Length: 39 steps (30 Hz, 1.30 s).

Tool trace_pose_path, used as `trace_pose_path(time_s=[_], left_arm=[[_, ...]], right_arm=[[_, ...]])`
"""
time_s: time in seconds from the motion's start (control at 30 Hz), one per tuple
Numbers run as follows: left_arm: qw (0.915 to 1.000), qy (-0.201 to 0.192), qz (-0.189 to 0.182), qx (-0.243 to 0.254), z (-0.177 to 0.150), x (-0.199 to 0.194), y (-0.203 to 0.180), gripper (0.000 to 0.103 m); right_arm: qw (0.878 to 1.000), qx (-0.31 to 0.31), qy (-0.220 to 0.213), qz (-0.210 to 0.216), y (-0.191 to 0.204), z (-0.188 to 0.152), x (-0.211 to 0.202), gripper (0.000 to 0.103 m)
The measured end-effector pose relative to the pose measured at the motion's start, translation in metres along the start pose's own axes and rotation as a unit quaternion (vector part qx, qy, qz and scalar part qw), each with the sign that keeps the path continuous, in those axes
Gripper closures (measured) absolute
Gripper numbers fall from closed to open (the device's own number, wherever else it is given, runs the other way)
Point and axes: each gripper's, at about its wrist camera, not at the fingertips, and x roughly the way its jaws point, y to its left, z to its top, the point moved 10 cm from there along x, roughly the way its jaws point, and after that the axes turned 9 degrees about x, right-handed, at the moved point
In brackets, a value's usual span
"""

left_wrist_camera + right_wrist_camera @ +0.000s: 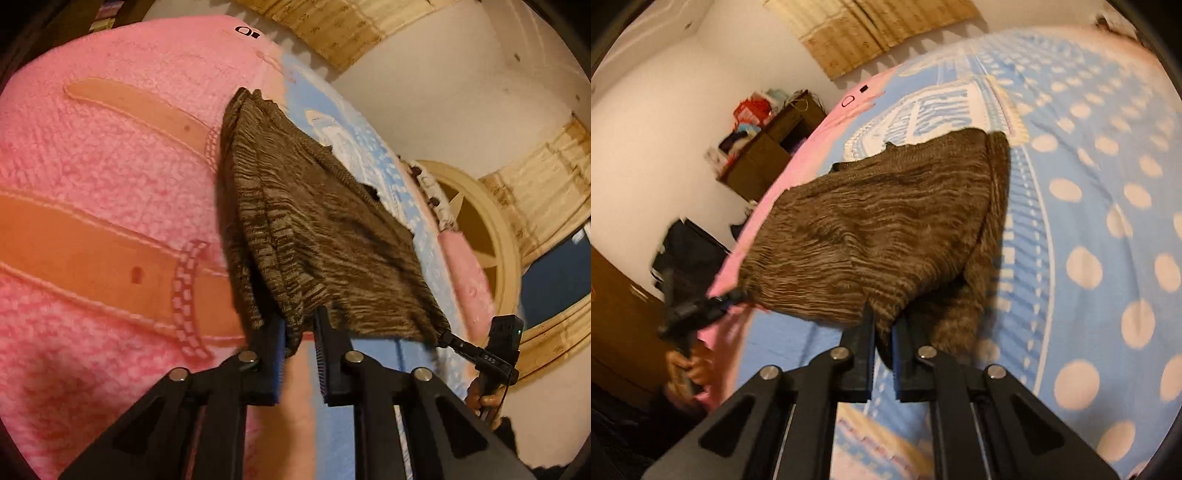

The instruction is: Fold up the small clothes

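Observation:
A brown ribbed knit garment [314,229] hangs stretched between my two grippers, a little above the bed. In the left wrist view my left gripper [299,318] is shut on its near bottom corner, with cloth bunched between the pads. The right gripper [445,338] pinches the other corner at the lower right. In the right wrist view the same garment [886,229] spreads to the left, and my right gripper [884,315] is shut on a fold of its hem. The left gripper [737,295] holds the far corner there. One side of the cloth droops below the right fingers.
Under the garment lies a bed cover, fluffy pink with orange bands [92,166] and blue with pale dots [1089,221]. Brown boxes with clutter [764,147] stand by the white wall. A round wooden frame [480,229] is beyond the bed. A person's hand [690,369] grips the left handle.

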Motion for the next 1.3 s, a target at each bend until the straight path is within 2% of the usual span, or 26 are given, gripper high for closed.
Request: trace_pose_path(time_s=[0.03,0.1,0.17,0.23,0.27,0.33,0.37,0.43,0.5,0.53,0.57,0.6,0.67,0.77,0.83,0.87,0.9,0.97,1.07,1.1,1.17,1.23,1.27,1.3], left_arm=[[0.9995,0.000,0.026,0.017,0.002,-0.006,0.004,0.096],[0.9959,0.004,0.082,0.038,0.005,-0.018,0.019,0.096],[0.9909,0.005,0.127,0.043,0.009,-0.029,0.034,0.096],[0.9824,-0.008,0.181,0.046,0.018,-0.048,0.047,0.096],[0.9794,-0.021,0.194,0.050,0.025,-0.057,0.045,0.096],[0.9798,-0.049,0.182,0.066,0.037,-0.064,0.026,0.095],[0.9802,-0.063,0.171,0.078,0.043,-0.064,0.013,0.095],[0.9804,-0.085,0.139,0.110,0.052,-0.055,-0.022,0.095],[0.9800,-0.086,0.119,0.134,0.056,-0.032,-0.047,0.095],[0.9795,-0.080,0.121,0.140,0.059,-0.017,-0.051,0.095],[0.9790,-0.071,0.126,0.143,0.057,-0.003,-0.053,0.095],[0.9796,-0.057,0.131,0.141,0.053,0.013,-0.054,0.095],[0.9827,-0.025,0.126,0.134,0.041,0.042,-0.055,0.095],[0.9768,0.008,0.155,0.147,0.022,0.069,-0.046,0.095],[0.9761,-0.013,0.152,0.155,0.021,0.068,-0.049,0.095],[0.9778,-0.014,0.145,0.150,0.020,0.067,-0.048,0.095],[0.9794,-0.015,0.140,0.145,0.021,0.066,-0.048,0.095],[0.9848,-0.016,0.120,0.124,0.023,0.066,-0.044,0.095],[0.9854,-0.021,0.115,0.124,0.021,0.066,-0.046,0.095],[0.9841,-0.022,0.120,0.130,0.021,0.066,-0.048,0.095],[0.9810,-0.023,0.130,0.142,0.018,0.065,-0.049,0.095],[0.9786,-0.024,0.138,0.151,0.019,0.069,-0.052,0.095],[0.9781,-0.025,0.140,0.152,0.019,0.070,-0.053,0.095],[0.9781,-0.025,0.140,0.152,0.020,0.071,-0.052,0.095]], right_arm=[[0.999,-0.010,0.005,-0.033,-0.010,-0.006,0.003,0.093],[0.997,-0.013,0.022,-0.074,-0.028,-0.019,0.011,0.093],[0.998,-0.007,0.011,-0.060,-0.030,-0.020,0.005,0.094],[0.997,-0.020,-0.028,-0.072,-0.026,-0.006,-0.008,0.088],[0.995,-0.027,-0.049,-0.081,-0.024,0.002,-0.014,0.083],[0.991,-0.037,-0.090,-0.090,-0.017,0.029,-0.023,0.057],[0.991,-0.038,-0.100,-0.084,-0.013,0.039,-0.024,0.039],[0.989,-0.051,-0.113,-0.083,0.000,0.069,-0.014,0.039],[0.983,-0.080,-0.117,-0.112,0.002,0.094,0.002,0.039],[0.981,-0.090,-0.114,-0.128,0.002,0.109,0.016,0.039],[0.981,-0.092,-0.106,-0.134,0.001,0.114,0.025,0.041],[0.980,-0.094,-0.096,-0.145,-0.003,0.123,0.038,0.048],[0.976,-0.094,-0.084,-0.176,-0.012,0.139,0.062,0.055],[0.973,-0.076,-0.058,-0.210,-0.035,0.145,0.086,0.055],[0.971,-0.093,-0.061,-0.213,-0.035,0.143,0.093,0.059],[0.970,-0.109,-0.059,-0.211,-0.029,0.141,0.091,0.079],[0.966,-0.124,-0.066,-0.217,-0.026,0.142,0.087,0.086],[0.960,-0.136,-0.097,-0.224,-0.019,0.149,0.073,0.090],[0.948,-0.140,-0.140,-0.249,-0.023,0.168,0.061,0.089],[0.947,-0.141,-0.137,-0.254,-0.026,0.171,0.065,0.088],[0.949,-0.148,-0.093,-0.262,-0.037,0.167,0.088,0.087],[0.937,-0.175,-0.107,-0.283,-0.039,0.170,0.085,0.074],[0.928,-0.179,-0.113,-0.307,-0.042,0.173,0.078,0.050],[0.924,-0.175,-0.125,-0.318,-0.045,0.176,0.069,0.037]])
